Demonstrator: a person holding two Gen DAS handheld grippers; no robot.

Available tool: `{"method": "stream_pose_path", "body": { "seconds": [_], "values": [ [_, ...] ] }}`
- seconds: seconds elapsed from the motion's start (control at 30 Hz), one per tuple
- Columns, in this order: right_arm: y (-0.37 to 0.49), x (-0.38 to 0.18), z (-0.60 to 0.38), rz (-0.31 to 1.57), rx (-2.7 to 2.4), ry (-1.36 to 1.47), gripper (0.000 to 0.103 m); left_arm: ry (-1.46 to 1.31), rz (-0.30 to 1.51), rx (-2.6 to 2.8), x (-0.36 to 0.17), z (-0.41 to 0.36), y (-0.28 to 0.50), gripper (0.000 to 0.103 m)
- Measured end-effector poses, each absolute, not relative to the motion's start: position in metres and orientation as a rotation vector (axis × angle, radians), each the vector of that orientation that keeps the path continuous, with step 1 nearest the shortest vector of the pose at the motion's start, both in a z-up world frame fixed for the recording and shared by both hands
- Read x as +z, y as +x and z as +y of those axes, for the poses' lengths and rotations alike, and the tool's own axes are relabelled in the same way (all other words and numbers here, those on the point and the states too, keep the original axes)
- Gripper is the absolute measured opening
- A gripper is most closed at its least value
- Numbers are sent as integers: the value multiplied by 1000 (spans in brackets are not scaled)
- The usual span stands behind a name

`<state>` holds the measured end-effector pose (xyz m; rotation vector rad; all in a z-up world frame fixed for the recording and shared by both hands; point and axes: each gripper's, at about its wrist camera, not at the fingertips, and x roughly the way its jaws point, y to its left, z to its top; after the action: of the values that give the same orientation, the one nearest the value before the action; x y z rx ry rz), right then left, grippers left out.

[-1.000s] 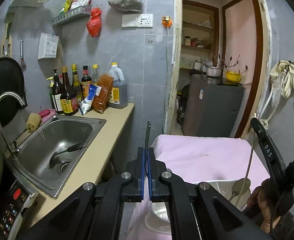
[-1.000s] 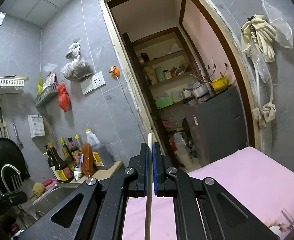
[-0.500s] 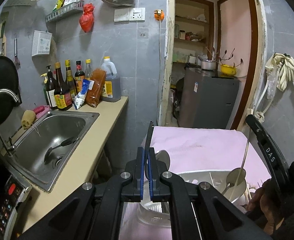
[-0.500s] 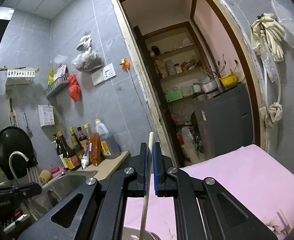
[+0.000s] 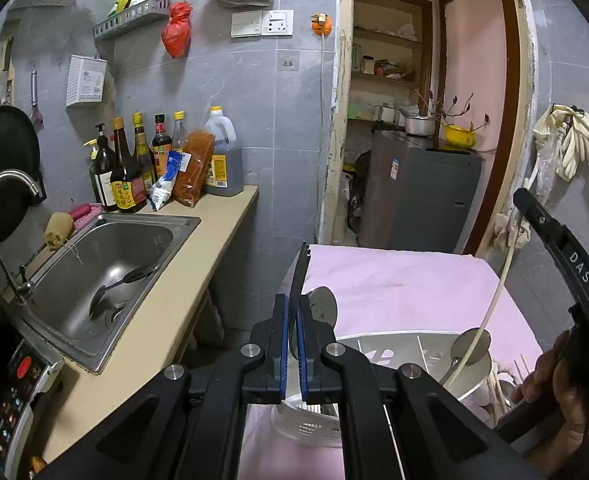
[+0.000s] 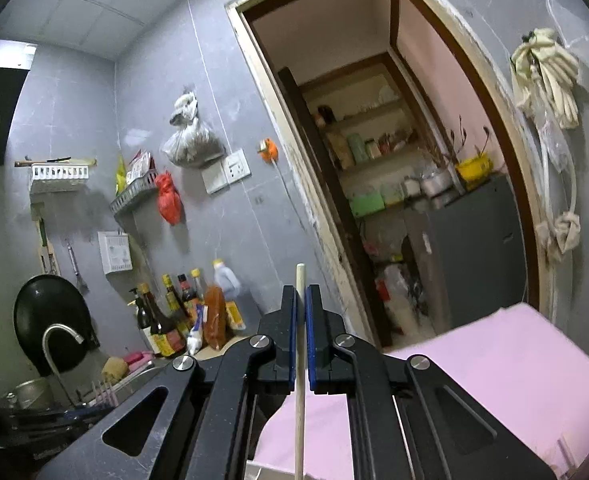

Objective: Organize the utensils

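Note:
My left gripper (image 5: 290,308) is shut on a dark-handled utensil (image 5: 300,276) whose flat handle sticks up past the fingertips; a round steel spoon bowl (image 5: 323,305) shows just beside it. It hangs over a white plastic utensil holder (image 5: 398,354) on the pink-covered table (image 5: 406,284). My right gripper (image 6: 301,300) is shut on a cream-handled spoon (image 6: 300,360). In the left wrist view that spoon (image 5: 490,308) slants down, with its steel bowl (image 5: 470,346) in the holder.
A steel sink (image 5: 106,264) with a dark ladle (image 5: 122,282) lies to the left in a beige counter (image 5: 198,264). Sauce bottles (image 5: 134,168) stand at the wall. A doorway with a grey fridge (image 5: 418,196) is behind the table. Loose chopsticks (image 5: 502,380) lie right of the holder.
Both grippers have come down toward the table. The white holder and the spoon bowl have come into the left wrist view. The right gripper has tilted.

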<state>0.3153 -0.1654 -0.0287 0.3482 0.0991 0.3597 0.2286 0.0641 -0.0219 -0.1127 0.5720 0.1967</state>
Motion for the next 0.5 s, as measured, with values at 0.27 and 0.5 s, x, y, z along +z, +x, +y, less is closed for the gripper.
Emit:
{"method": "stream_pose_path", "body": {
  "seconds": [0.27, 0.5],
  "values": [
    [314, -47, -156, 172, 361, 290, 5, -123, 585, 184, -23, 66, 226, 5],
    [304, -49, -167, 241, 393, 271, 6, -227, 612, 107, -27, 75, 222, 7]
  ]
}}
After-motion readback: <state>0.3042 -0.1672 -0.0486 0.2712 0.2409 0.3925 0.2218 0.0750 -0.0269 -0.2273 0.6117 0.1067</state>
